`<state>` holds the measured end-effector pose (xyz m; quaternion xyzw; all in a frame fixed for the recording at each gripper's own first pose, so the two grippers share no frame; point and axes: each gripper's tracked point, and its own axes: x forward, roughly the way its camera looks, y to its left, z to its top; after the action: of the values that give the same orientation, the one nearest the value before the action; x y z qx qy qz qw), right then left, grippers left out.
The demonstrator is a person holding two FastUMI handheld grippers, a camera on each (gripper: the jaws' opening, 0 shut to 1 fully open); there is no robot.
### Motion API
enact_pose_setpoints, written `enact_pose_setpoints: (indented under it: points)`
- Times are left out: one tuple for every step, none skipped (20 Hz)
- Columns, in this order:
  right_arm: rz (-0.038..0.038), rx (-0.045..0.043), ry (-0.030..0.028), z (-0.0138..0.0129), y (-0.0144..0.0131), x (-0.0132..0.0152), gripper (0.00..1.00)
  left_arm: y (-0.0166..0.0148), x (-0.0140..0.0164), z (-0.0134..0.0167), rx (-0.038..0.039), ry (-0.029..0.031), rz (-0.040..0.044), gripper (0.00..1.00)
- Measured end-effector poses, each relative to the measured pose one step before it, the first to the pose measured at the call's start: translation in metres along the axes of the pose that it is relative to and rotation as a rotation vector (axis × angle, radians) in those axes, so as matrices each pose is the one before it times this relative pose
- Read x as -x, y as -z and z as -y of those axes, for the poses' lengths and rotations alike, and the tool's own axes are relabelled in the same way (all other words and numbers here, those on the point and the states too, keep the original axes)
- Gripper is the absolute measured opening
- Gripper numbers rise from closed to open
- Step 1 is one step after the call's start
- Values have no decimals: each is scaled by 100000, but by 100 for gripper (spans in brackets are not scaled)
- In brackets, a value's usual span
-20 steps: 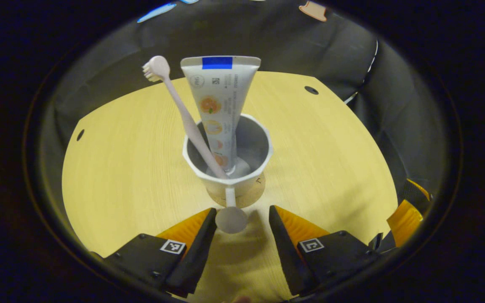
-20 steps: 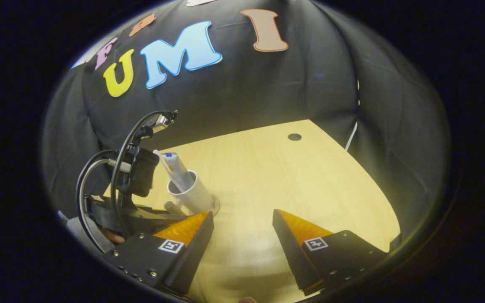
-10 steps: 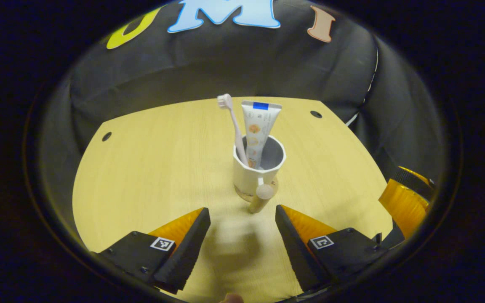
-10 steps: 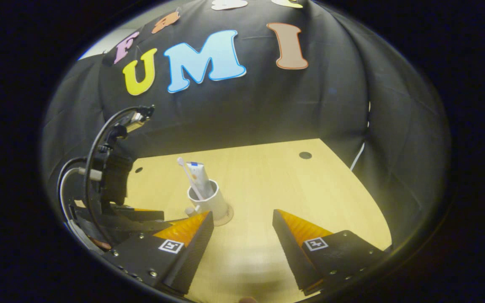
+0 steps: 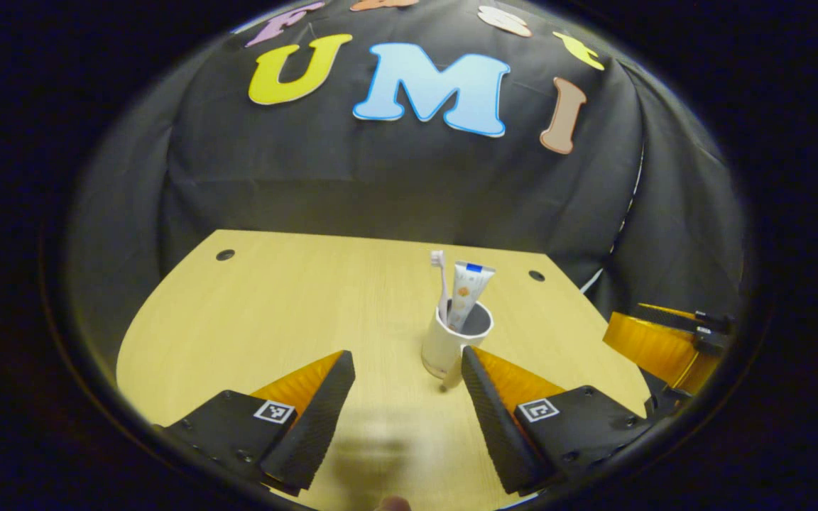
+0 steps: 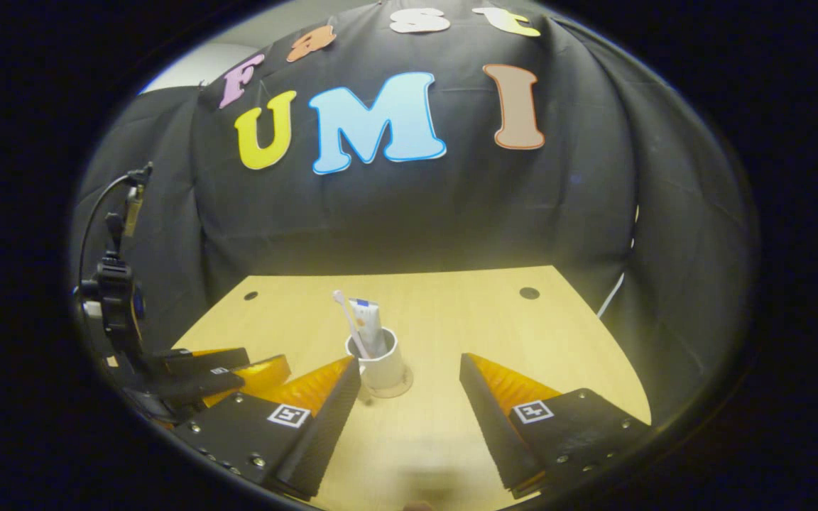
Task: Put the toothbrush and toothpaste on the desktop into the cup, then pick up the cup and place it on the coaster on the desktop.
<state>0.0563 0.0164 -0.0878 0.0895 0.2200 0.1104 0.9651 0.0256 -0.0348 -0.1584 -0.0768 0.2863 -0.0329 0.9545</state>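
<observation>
cup: (image 5: 453, 346) white, upright on the desk (image 5: 274, 305), mid-right in the left gripper view; in the right gripper view it stands on the coaster (image 6: 400, 388), a thin tan disc whose edge shows around the base.
contents: brush (image 5: 440, 280) and paste (image 5: 464, 291) both stand in the cup, heads up, leaning on the rim, touching or nearly so.
handle: a short stem with a round knob juts from the cup's near side, low, partly behind the left gripper's right finger in the left gripper view.
left gripper: (image 5: 407, 397) fingers spread wide, nothing between them, apart from the cup.
right gripper: (image 6: 409, 401) fingers spread wide, nothing held, near the cup but clear of it.
task state: judged complete or all but; both items in, cup on coaster.
cup handling: looks like rigid plastic or ceramic, smooth wall, likely light to moderate; judged top-heavy with the tall load, so it could tip if nudged high.
grip point: if moved again, take the knob handle or pinch the wall low, below the rim; avoid the rim where the items lean.
brush handling: thin, stiff, light; would rattle or pivot if the cup tilts.
paste handling: soft tube, dents under pinch; take it by the flat crimped top.
risk: a finger brushing the handle could slide the cup off the coaster.
</observation>
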Motion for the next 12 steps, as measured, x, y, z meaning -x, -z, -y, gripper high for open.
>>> enact_pose_setpoints:
  points:
    - [860, 1028, -246, -168, -267, 301, 88, -675, 552, -397, 163, -753, 3460, 98]
    - [1231, 1020, -117, -129, -267, 212, 88, -800, 463, -402, -46, -881, 3533, 95]
    - [1226, 1021, -131, -228, -169, 439, 88, -617, 406, -402, -235, -1146, 3485, 95]
    - [1569, 1160, 207, -35, -251, 392, 88, -696, 392, -315, -391, -1295, 3898, 97]
    - [1955, 1472, 498, -43, -354, 557, 88, -939, 301, -323, -511, -1297, 3673, 98]
    - [2327, 1965, 415, 9, -453, 444, 88, -721, 472, -154, -551, -1012, 3036, 98]
    - [2638, 2536, 671, 217, -429, 510, 88, -956, 650, -131, -629, -1295, 3290, 98]
    - [3014, 2854, 743, 321, -584, 507, 88, -831, 446, -82, -836, -1043, 3194, 95]
    - [2589, 2648, 610, 301, -546, 527, 88, 308, -1014, 689, -1608, -1425, 2629, 95]
    - [2316, 2055, 453, 217, -498, 430, 88, -744, 216, -148, -433, -689, 2283, 95]
    - [2318, 1349, 339, 198, -541, 451, 88, -747, 387, -196, -250, -276, 2468, 95]
    - [3135, 774, -207, -2, -580, 299, 88, -724, 435, -12, -435, -357, 2476, 95]
